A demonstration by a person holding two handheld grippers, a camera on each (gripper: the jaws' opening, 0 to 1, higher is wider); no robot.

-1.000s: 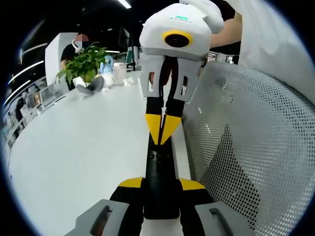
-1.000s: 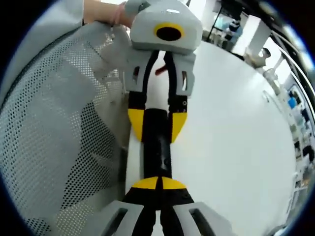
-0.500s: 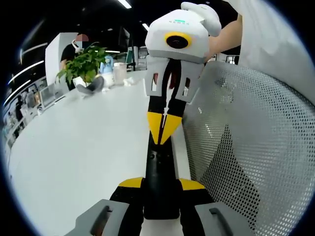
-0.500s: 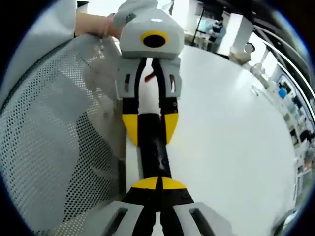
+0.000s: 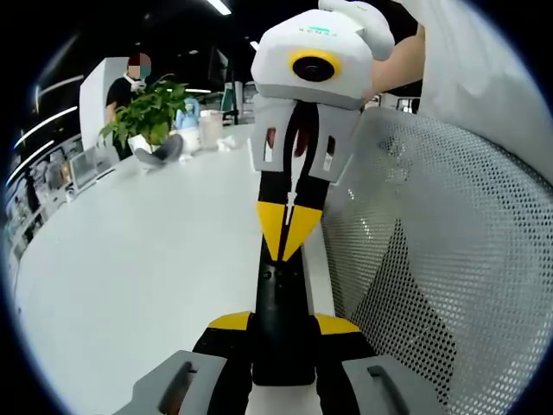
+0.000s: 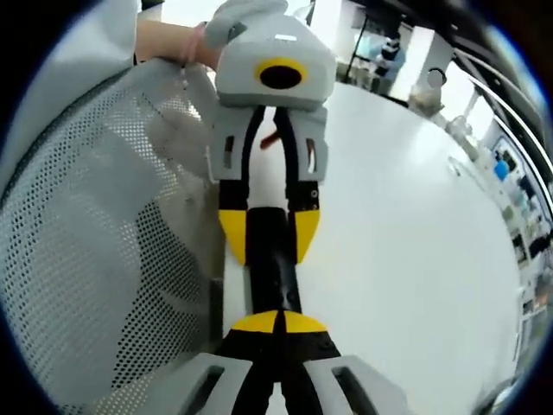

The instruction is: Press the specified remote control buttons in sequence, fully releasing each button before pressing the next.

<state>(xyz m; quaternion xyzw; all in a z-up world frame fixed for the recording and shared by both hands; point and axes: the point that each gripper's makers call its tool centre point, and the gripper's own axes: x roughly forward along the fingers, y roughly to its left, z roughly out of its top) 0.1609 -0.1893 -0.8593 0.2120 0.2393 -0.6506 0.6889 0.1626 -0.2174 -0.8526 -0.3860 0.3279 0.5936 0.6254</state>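
Remote point(image 5: 283, 311) lies along table point(image 5: 130, 259) edge beside mesh chair point(image 5: 449, 259); left gripper point(image 5: 283, 333) clamps it, right gripper point(image 6: 278, 322) tips closed, again nearer since 0.5 s ago.

A broad white tabletop point(image 5: 130, 259) occupies the centre and left of the left gripper view. A green leafy potted plant point(image 5: 145, 117) stands at upper left, with a white cylindrical cup point(image 5: 210, 128) just right of it. A grey perforated mesh chair back point(image 5: 449, 259) occupies the right side; in the right gripper view it lies at left.
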